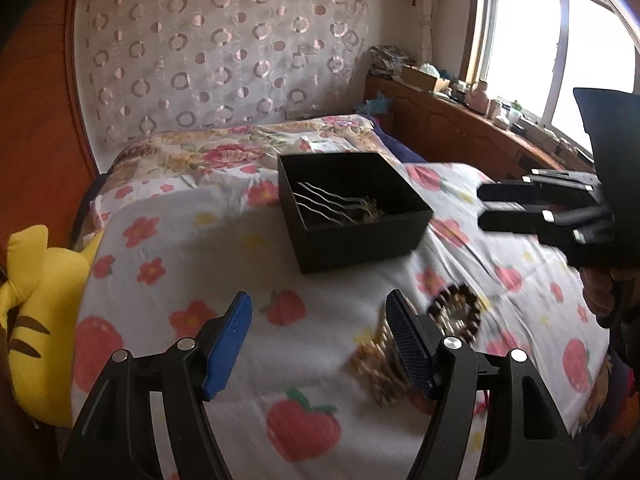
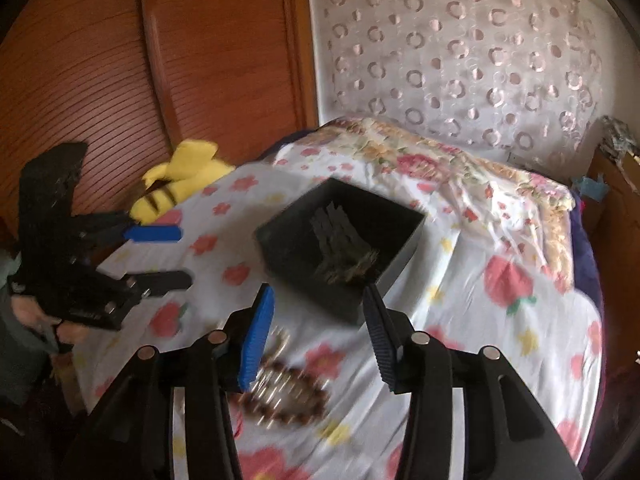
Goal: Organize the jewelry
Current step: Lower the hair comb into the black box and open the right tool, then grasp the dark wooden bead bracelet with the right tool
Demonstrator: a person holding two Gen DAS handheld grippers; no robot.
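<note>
A black open box [image 1: 352, 208] stands on the flower-print bedspread and holds wavy silver hairpins [image 1: 328, 204]; it also shows in the right wrist view [image 2: 340, 244]. A dark brown bead bracelet [image 1: 456, 312] and a gold-coloured beaded piece [image 1: 376, 356] lie on the bed in front of the box; the bracelet also shows in the right wrist view [image 2: 288, 396]. My left gripper [image 1: 320, 340] is open and empty, low over the bed, just left of the beads. My right gripper [image 2: 320, 336] is open and empty above the bracelet; seen from the left wrist [image 1: 500, 208] it hovers right of the box.
A yellow striped plush toy [image 1: 36, 320] lies at the bed's left edge by a wooden wardrobe [image 2: 120, 60]. A patterned curtain [image 1: 224, 52] hangs behind the bed. A cluttered wooden sideboard [image 1: 460, 120] runs under the window on the right.
</note>
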